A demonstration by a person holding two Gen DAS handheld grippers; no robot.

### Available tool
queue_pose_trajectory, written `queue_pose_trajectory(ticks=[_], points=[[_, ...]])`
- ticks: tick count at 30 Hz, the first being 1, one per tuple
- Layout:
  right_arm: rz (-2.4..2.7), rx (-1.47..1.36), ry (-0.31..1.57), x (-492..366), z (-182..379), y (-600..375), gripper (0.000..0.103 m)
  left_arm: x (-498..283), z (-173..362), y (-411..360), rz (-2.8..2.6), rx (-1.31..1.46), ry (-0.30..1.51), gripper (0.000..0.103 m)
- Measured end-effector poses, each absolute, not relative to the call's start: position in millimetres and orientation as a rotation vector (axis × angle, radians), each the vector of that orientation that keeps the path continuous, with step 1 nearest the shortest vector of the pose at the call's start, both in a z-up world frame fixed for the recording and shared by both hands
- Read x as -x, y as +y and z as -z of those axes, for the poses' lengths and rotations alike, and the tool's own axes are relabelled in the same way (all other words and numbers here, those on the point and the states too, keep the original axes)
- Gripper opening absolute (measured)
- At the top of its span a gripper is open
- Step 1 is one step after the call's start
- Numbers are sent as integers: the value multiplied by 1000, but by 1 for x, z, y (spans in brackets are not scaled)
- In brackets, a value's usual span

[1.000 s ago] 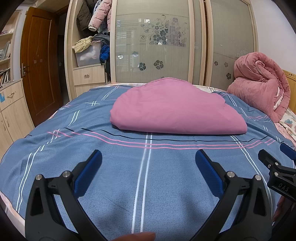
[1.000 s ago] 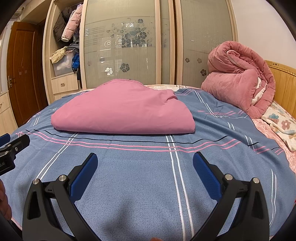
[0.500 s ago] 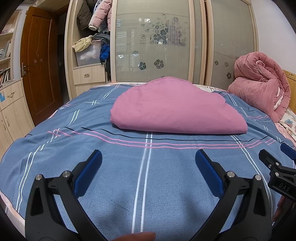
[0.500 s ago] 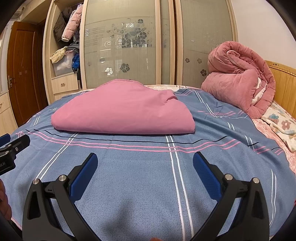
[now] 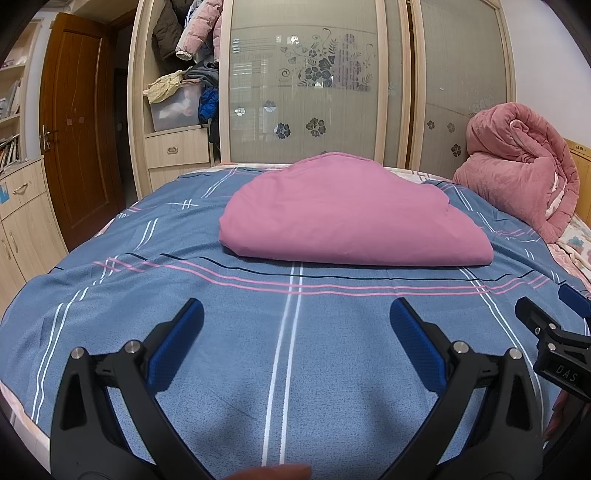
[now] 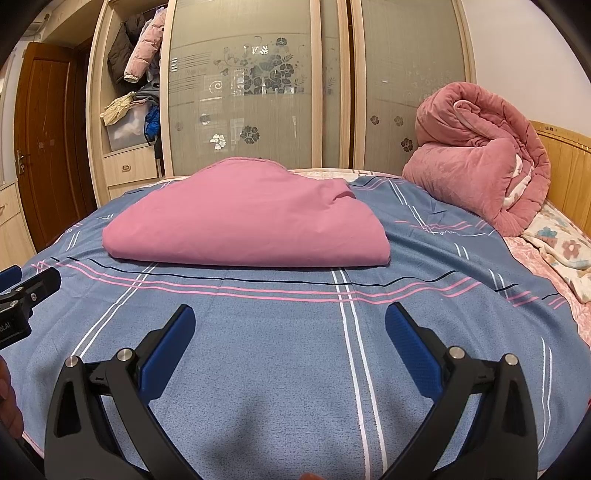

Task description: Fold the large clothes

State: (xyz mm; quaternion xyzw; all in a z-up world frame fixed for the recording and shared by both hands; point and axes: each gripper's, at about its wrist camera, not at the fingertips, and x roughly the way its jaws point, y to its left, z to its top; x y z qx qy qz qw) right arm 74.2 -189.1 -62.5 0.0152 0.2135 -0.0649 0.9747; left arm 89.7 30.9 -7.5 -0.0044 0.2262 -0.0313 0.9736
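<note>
Now we hold both grippers low over the near end of the bed, and neither carries anything. Our left gripper [image 5: 295, 317] has its blue-padded fingers [image 5: 177, 343] spread wide over the blue striped bedspread [image 5: 288, 369]. Our right gripper [image 6: 290, 325] hangs the same way, jaws wide apart, nothing between them. Each camera catches the other tool at its edge: the right one pokes in at the far right of the left view, the left one at the far left of the right view.

Ahead of us, well apart from both grippers, lies the pink folded garment [image 5: 347, 221], a flat, thick bundle resting on the bedspread around the middle of the bed, its folded edge toward us. Farther back on the right, near the wooden headboard [image 6: 565, 170], sits a rolled pink quilt [image 6: 476, 155]. Behind the bed stands a wardrobe with frosted sliding doors [image 5: 303, 81], and an open section on its left holds hanging coats [image 5: 184, 29].
</note>
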Motion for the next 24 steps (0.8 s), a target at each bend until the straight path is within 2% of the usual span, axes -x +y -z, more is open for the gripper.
queue_pose_trajectory(ticks=[24], points=[[126,-28,434,-75,64,-188,102,-89,7,29,64,8,453,101]])
